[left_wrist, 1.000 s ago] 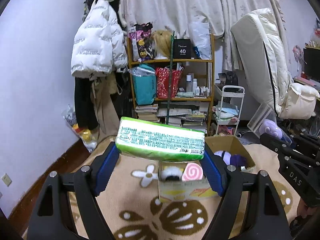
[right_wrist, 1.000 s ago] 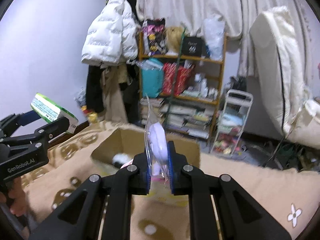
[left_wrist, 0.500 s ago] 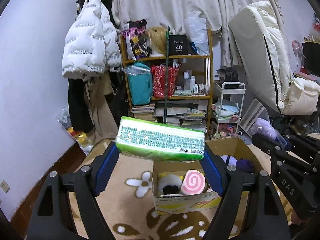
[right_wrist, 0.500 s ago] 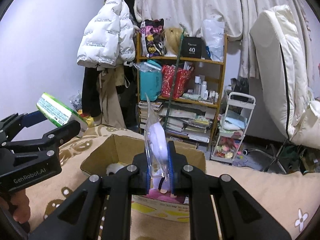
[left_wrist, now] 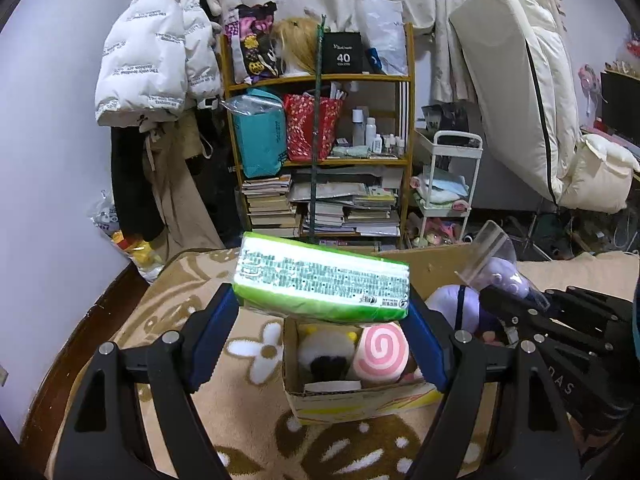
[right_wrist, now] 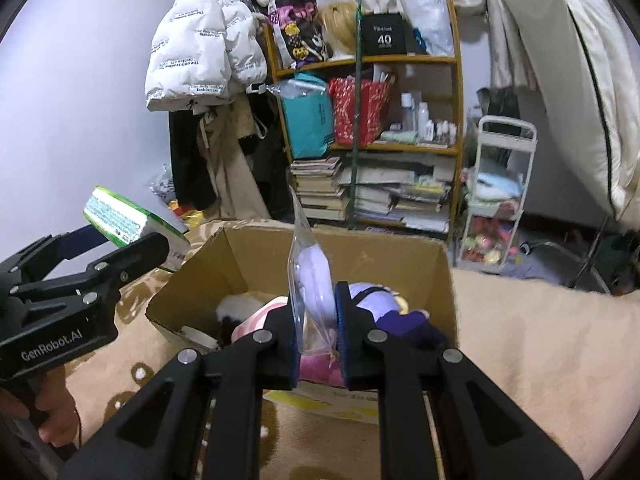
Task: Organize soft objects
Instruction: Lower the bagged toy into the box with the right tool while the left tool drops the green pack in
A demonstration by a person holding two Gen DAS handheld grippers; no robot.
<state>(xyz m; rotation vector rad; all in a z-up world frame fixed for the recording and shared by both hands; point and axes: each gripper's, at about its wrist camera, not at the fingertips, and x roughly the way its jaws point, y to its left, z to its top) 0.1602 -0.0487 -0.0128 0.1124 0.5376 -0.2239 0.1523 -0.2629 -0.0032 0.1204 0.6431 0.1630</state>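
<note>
The left gripper [left_wrist: 322,312] held a green tissue pack [left_wrist: 322,280] clamped end to end between its blue pads [left_wrist: 210,340], the jaws spread wide to take its length. The pack was a soft plastic-wrapped block, green at the edges, with a white panel of fine print facing the camera; it sat slightly tilted, its left end higher. It hung above the near left part of the open cardboard box [left_wrist: 360,398], which stood on a beige carpet [left_wrist: 248,408] with brown and white flower shapes.

The right gripper [right_wrist: 317,320] was closed narrow on a clear plastic bag [right_wrist: 310,276] containing a pale lilac plush, held upright over the box's middle. From the left wrist view that bag showed at 3 o'clock.

Inside the box lay a pink swirl roll plush [left_wrist: 380,354], a white and black plush [left_wrist: 326,350] beside it at 9 o'clock, and a purple plush [right_wrist: 384,308] toward the right side.

Compared with a second ago, both grippers had come closer to the box: it looked larger and lower in each view, its contents more exposed, while both grips stayed unchanged.
</note>
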